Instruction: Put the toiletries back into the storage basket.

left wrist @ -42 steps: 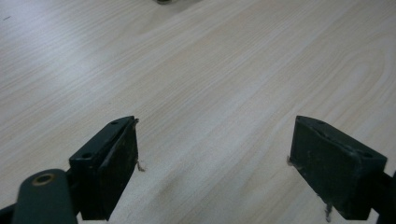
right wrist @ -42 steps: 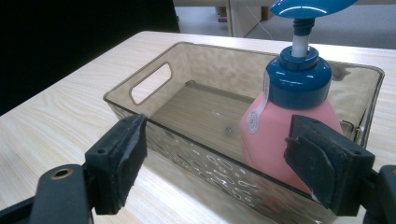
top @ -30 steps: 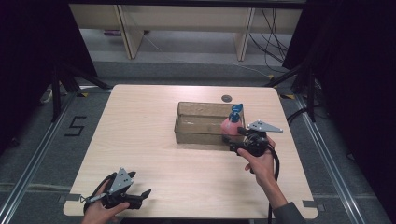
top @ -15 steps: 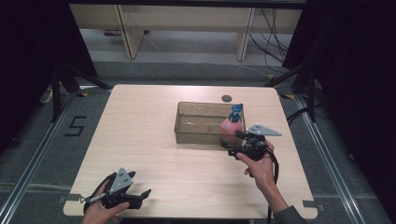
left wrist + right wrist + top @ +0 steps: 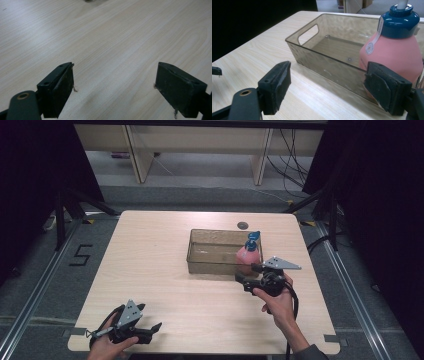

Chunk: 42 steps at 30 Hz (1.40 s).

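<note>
Clearly my left gripper [image 5: 150, 332] has no part in this step: it lies low on the table [image 5: 150, 265] at the near left corner, my hand [image 5: 107, 347] wrapped round its back, jaws spread wide over bare wood with nothing between them. I judge it best kept parked there, out of the way.

Moving right, the clear bin [image 5: 215, 251] stands past the middle of the table, and the pink bottle [image 5: 248, 254] with its blue cap stands upright inside it, at the bin's right end.

My right gripper [image 5: 241, 281] sits just in front of the bin's near wall, jaws wide apart and holding nothing; in the right gripper view the bottle [image 5: 393, 52] rises behind the right jaw, with the bin's wall [image 5: 324, 67] between us. My right hand [image 5: 275, 297] holds the tool level, pointed leftward along that wall, forearm running back to the table's near edge.

As I read it, the bottle is set and the step is to come clear. I would draw back toward myself, keeping the jaws apart so nothing catches the rim and tips the bottle.
</note>
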{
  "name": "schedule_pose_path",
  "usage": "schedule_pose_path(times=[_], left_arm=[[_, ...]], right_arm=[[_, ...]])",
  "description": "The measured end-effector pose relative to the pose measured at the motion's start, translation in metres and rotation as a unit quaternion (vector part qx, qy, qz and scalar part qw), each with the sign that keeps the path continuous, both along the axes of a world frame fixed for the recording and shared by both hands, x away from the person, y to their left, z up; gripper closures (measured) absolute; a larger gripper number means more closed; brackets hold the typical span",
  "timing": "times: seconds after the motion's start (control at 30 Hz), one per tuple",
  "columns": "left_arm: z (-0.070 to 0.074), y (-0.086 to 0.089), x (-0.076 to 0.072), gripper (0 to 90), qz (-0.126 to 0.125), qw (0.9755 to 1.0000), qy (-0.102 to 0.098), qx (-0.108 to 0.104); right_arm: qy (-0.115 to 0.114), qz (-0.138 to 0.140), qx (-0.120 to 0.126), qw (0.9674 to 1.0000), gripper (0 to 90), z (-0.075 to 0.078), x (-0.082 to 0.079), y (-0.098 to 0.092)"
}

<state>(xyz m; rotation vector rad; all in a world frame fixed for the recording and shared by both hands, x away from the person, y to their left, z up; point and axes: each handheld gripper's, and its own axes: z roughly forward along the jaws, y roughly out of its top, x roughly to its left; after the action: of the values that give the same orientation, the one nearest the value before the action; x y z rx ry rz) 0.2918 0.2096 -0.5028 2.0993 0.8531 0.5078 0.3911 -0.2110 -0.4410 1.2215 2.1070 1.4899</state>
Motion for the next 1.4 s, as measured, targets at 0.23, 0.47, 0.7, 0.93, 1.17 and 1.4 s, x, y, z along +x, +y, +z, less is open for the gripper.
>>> schedule_pose_path(times=[0.23,0.47,0.7,0.93,1.17,1.4], left_arm=[[0.0,-0.001,0.0,14.9,0.003,1.0,0.001,-0.005],[-0.001,-0.001,0.0,14.9,0.004,1.0,0.0,-0.007],[-0.001,0.0,0.0,14.9,0.002,1.0,0.003,-0.006],[-0.001,0.0,0.001,15.0,0.002,1.0,0.002,0.0],[-0.001,0.0,0.002,15.0,0.009,1.0,0.001,0.003],[-0.002,0.0,0.002,14.9,-0.001,1.0,0.005,0.006]], right_arm=[[-0.004,0.008,-0.004,1.0,21.7,-0.001,-0.004,-0.001],[-0.003,0.01,0.0,0.9999,21.7,-0.002,-0.009,0.0],[0.0,0.02,0.002,0.9998,21.1,-0.005,-0.013,0.001],[-0.008,0.03,0.0,0.9995,20.3,-0.005,-0.018,0.003],[0.008,0.04,0.008,0.9991,18.0,-0.008,-0.025,0.009],[0.008,0.053,0.0,0.9986,16.7,-0.011,-0.031,0.013]])
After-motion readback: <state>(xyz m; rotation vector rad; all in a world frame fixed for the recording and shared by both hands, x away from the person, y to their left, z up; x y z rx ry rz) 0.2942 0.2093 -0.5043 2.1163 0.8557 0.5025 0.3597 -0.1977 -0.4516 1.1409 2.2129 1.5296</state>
